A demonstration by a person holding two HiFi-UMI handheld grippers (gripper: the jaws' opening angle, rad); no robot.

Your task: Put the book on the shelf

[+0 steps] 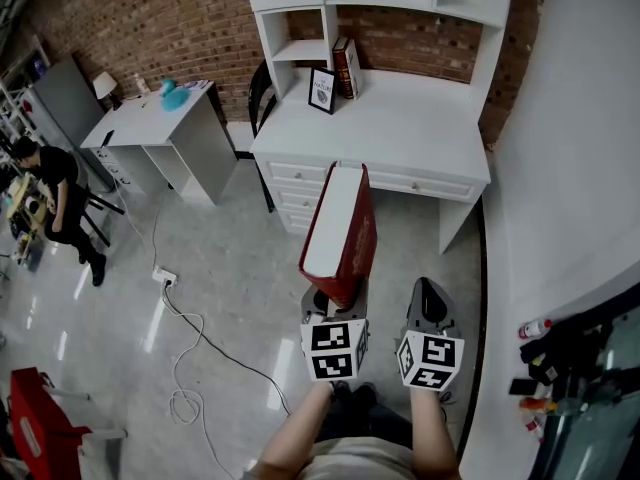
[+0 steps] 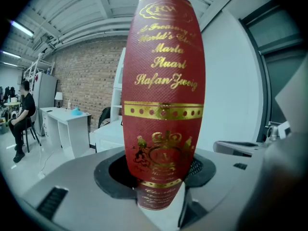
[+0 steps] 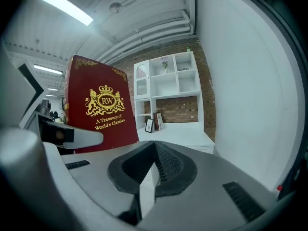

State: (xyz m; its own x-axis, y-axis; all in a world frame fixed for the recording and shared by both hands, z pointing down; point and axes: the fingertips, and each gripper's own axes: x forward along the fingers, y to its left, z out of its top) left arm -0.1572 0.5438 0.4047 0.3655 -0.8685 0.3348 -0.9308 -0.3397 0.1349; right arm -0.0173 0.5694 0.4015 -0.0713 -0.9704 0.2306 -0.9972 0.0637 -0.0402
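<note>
The left gripper (image 1: 335,300) has its jaws spread wide and clamped across the lower end of a thick red hardback book (image 1: 346,230). In the left gripper view the book's spine (image 2: 163,100) fills the middle of the picture, gold lettering and a crown crest facing the camera. The book stands up out of the jaws and leans away from the person, with its white page edges showing from above. It is held in the air over the grey floor (image 1: 220,298), in front of the white desk (image 1: 420,118) and well short of the hutch shelves (image 1: 300,50). The right gripper (image 1: 428,296) hangs just beside it with its jaws pressed together and nothing between them (its own view shows the pads meeting at the tips (image 3: 153,146)). On the desk top a dark book (image 1: 346,66) stands against the hutch next to a small framed picture (image 1: 322,90). Farther left are a smaller white desk (image 1: 160,118) and a seated person (image 1: 50,188).
</note>
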